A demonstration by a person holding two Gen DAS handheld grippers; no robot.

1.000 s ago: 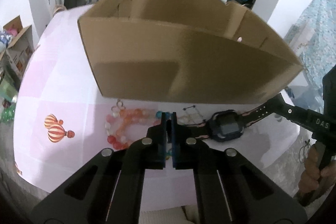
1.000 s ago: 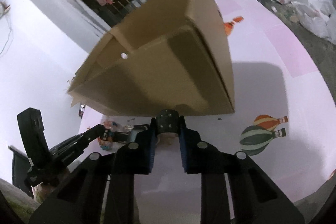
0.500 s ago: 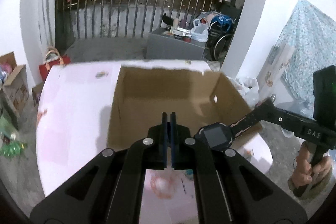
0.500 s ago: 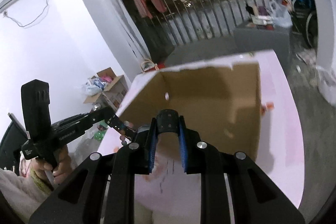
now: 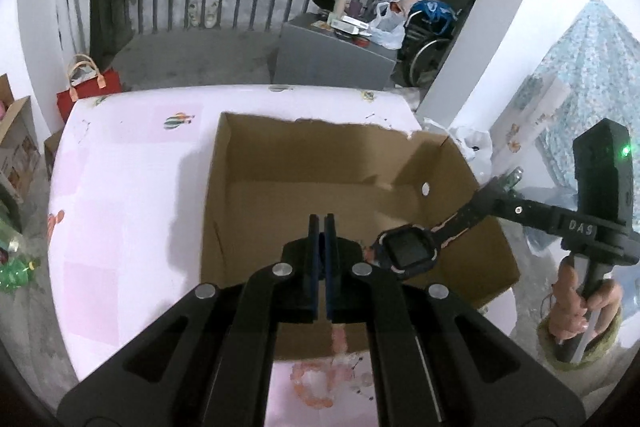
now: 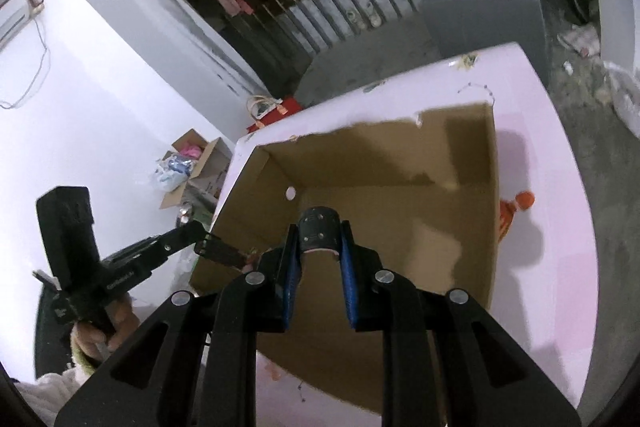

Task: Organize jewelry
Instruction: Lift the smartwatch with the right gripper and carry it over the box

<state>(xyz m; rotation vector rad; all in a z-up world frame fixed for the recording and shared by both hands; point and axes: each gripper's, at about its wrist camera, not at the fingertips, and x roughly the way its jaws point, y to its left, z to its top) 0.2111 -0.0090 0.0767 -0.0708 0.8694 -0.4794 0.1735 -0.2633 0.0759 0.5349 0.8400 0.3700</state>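
Pink table [image 5: 120, 227], open cardboard box [image 5: 300, 163]; dark square-faced watch [image 5: 410, 251] in right claw [image 6: 319, 259], left claw [image 5: 321, 247] clenched

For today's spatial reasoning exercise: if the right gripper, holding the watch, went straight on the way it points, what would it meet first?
Probably the inside floor of the open cardboard box; the right gripper points down into it, though depth is unclear.

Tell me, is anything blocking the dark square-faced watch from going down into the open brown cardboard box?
Nothing visible does. The dark square-faced watch hangs by its strap in the right gripper, above the open brown cardboard box, whose visible floor is bare. The shut left gripper sits beside it, not beneath.
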